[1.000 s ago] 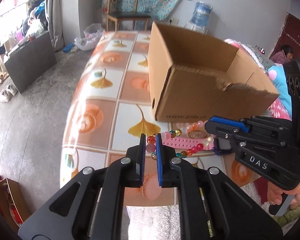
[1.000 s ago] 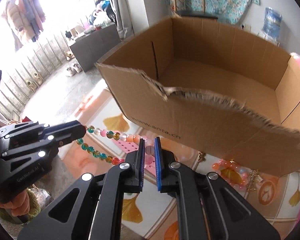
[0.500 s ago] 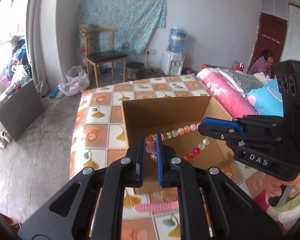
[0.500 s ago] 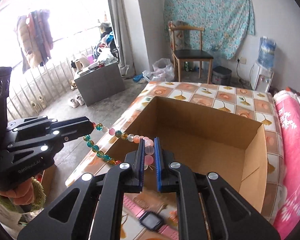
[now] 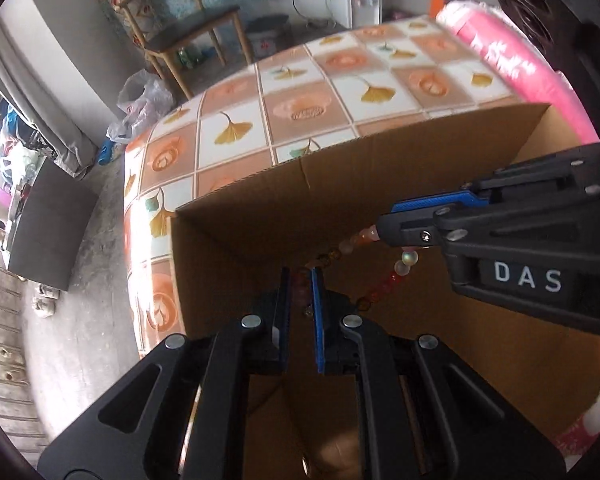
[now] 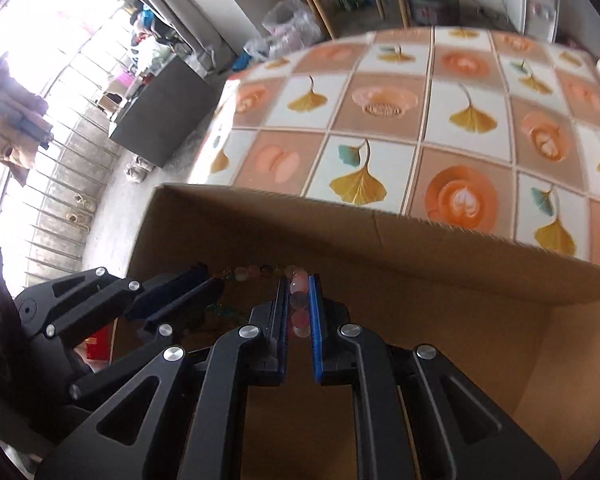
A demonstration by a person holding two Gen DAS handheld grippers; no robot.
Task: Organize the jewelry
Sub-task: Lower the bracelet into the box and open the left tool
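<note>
A bead string is held stretched between two claws over the open box. The left claw is clamped on one end of the string, and the right claw is clamped on the other end, pink beads being pinched between its blue pads. In the left view the string is seen sagging in a loop between the two claws, inside the box mouth and below the far rim. The box is set on the desk, near its left edge, where the desk drops to the floor. Beyond the far rim a wide stretch of patterned desk lies bare. Free room is left inside the box to the right of the claws; the box bottom is dim, so what lies in it cannot be told.
</note>
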